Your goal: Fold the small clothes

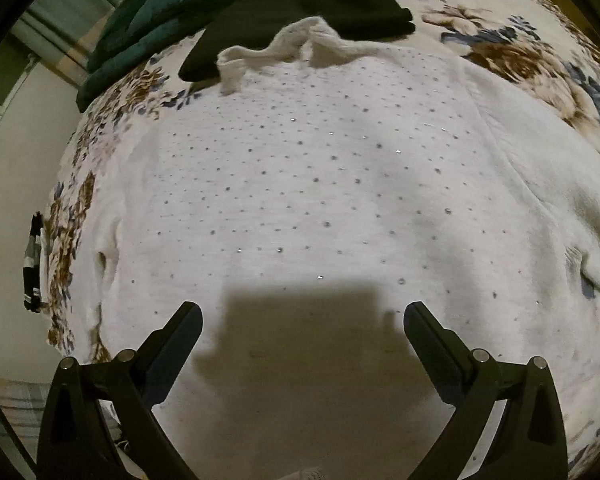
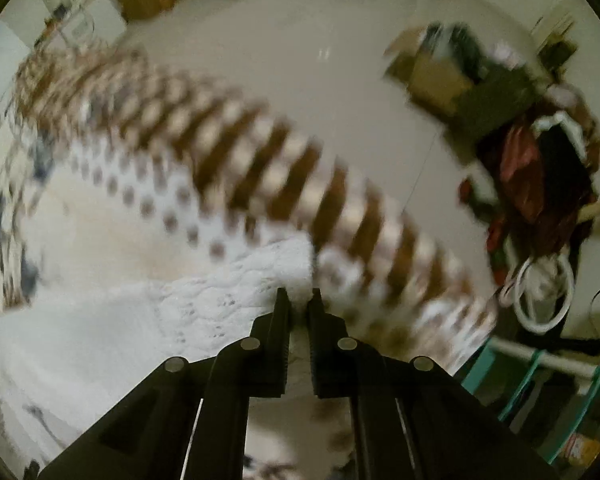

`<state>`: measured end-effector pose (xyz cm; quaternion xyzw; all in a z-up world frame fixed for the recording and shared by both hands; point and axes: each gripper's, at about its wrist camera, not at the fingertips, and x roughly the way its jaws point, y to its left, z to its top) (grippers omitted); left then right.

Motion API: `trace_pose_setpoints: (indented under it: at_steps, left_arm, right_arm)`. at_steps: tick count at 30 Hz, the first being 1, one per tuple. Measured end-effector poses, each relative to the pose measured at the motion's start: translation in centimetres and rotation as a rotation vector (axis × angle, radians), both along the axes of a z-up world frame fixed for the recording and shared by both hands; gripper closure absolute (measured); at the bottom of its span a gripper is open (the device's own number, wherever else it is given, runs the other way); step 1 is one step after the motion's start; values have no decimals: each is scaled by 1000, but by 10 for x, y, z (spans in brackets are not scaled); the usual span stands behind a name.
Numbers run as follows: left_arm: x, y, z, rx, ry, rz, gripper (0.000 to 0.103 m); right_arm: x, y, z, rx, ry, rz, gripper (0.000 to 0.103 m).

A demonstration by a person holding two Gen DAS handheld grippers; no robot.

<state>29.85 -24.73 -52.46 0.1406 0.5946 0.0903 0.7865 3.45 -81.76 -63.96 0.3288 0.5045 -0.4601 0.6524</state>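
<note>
A white knitted top with small shiny studs [image 1: 320,184] lies spread flat on a flower-patterned bed cover [image 1: 540,64], its ruffled neck at the far end. My left gripper [image 1: 302,314] is open and empty, hovering just above the near part of the top. In the right wrist view my right gripper [image 2: 299,294] is shut on a corner of the white knitted top [image 2: 236,280], near the bed's edge. That view is blurred by motion.
A black garment [image 1: 300,12] lies beyond the top's neck, with a dark green blanket [image 1: 156,12] behind it. A striped sock [image 1: 34,264] hangs at the bed's left edge. The bed's striped border [image 2: 300,176], pale floor [image 2: 300,52] and clutter [image 2: 532,168] show to the right.
</note>
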Motion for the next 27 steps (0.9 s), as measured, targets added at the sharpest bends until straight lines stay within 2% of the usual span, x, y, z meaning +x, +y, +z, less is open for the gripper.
trace_pose_setpoints:
  at_steps: [2, 5, 7, 9, 11, 14, 17, 19, 21, 23, 24, 25, 27]
  left_arm:
    - [0, -3, -2, -2, 4, -3, 0]
    - [0, -5, -4, -7, 7, -3, 0]
    - [-2, -6, -5, -9, 6, -2, 0]
    - [-4, -5, -7, -10, 9, 1, 0]
    - [-6, -4, -10, -12, 16, 6, 0]
    - [-9, -1, -17, -11, 29, 14, 0]
    - [-10, 2, -22, -15, 36, 21, 0]
    - [-10, 4, -26, -17, 42, 25, 0]
    - [-10, 8, -31, -20, 54, 37, 0]
    - [-9, 14, -35, -26, 62, 57, 0]
    - [-9, 17, -35, -30, 62, 66, 0]
    - [-8, 20, -34, -35, 61, 77, 0]
    - [-8, 29, -32, -38, 57, 102, 0]
  right_arm:
    - [-4, -20, 0, -17, -3, -28, 96]
    - [-4, -41, -17, 105, 5, -24, 89]
    - [-14, -45, -16, 125, 5, -73, 64]
    - [-34, -47, -16, 152, -67, -140, 53]
    - [-52, -42, -26, 227, -131, -210, 53]
    - [-73, -38, -60, 355, -241, -306, 53]
    - [-80, -38, -86, 373, -306, -379, 53]
    - [-77, -42, -93, 328, -373, -409, 49]
    - [-70, -45, -97, 287, -416, -393, 49]
    - [-57, -47, -105, 278, -409, -366, 64]
    - [-49, -45, -107, 270, -383, -347, 83]
    - [-38, -42, -107, 250, -355, -320, 89]
    - [-25, -39, -102, 212, -335, -287, 91]
